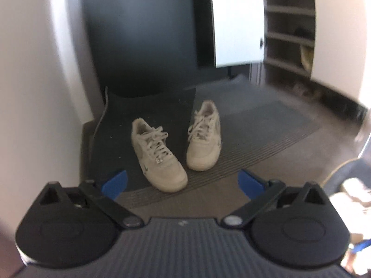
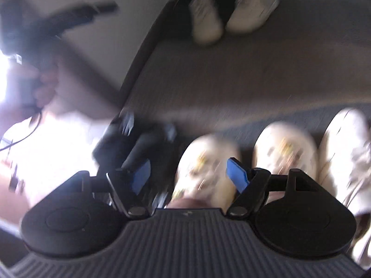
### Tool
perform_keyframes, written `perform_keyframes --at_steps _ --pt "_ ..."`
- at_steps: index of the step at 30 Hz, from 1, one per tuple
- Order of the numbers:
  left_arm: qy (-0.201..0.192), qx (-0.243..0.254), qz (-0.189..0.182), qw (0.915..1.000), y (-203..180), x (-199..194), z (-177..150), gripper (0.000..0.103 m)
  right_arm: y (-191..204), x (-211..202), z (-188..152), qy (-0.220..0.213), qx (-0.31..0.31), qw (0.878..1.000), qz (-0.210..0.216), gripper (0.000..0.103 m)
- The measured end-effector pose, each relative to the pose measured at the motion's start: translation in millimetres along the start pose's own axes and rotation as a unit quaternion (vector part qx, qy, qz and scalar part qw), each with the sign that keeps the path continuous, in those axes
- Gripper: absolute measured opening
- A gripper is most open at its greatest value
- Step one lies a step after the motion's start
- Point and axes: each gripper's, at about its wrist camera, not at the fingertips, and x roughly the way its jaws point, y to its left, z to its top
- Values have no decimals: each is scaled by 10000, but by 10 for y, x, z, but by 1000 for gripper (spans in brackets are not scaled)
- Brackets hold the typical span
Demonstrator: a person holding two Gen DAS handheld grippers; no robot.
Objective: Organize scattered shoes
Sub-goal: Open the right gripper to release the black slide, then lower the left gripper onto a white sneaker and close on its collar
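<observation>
An open shelf cabinet [image 1: 288,25] stands at the far right of the room, its white door [image 1: 237,20] swung out; something pale sits on a lower shelf, too blurred to name. On the dark floor mat [image 1: 266,120], near its left edge, a pair of white sneakers [image 1: 160,155] stands side by side, toes toward the camera. Closer in, the right wrist view shows pale slippers [image 2: 284,148] in a row (badly smeared). The left gripper [image 1: 183,180] tilts down at the sneakers, its blue fingers spread wide and holding nothing. The right gripper [image 2: 187,173] hangs above one slipper, fingers apart and empty.
</observation>
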Motion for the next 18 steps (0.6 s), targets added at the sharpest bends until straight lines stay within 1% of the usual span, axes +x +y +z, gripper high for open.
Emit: perform_keyframes --at_steps 1,2,4,5,8,10,12,16,17,18 --pt "89 -24 79 9999 -14 206 74 103 -78 -18 47 -67 159 9998 54 87" --pt "148 -109 187 9997 -15 428 172 102 -148 -31 85 -92 282 9995 92 89" --pt "256 -316 388 9984 -4 855 362 102 -257 -60 132 -113 360 9992 91 87" --pt "268 -566 425 9971 52 1007 435 100 -311 -78 156 -129 331 9994 50 87" --pt "268 -1171 408 9919 241 1423 635 99 -450 -107 237 -216 259 9994 -49 87" --pt "299 -1180 452 9915 366 1669 749 96 -558 -58 313 -283 368 9989 -96 87" --pt "330 -1138 520 9916 479 1899 863 93 -673 52 414 -257 549 9981 -135 87" --pt "456 -1109 564 9912 606 2461 1026 83 -840 145 537 -263 628 9973 -287 87" --pt "502 -1106 577 9909 635 2603 1058 74 -887 161 564 -273 676 9967 -344 87" --pt "594 -1116 598 9902 656 2747 1059 70 -939 178 590 -283 745 9960 -407 87"
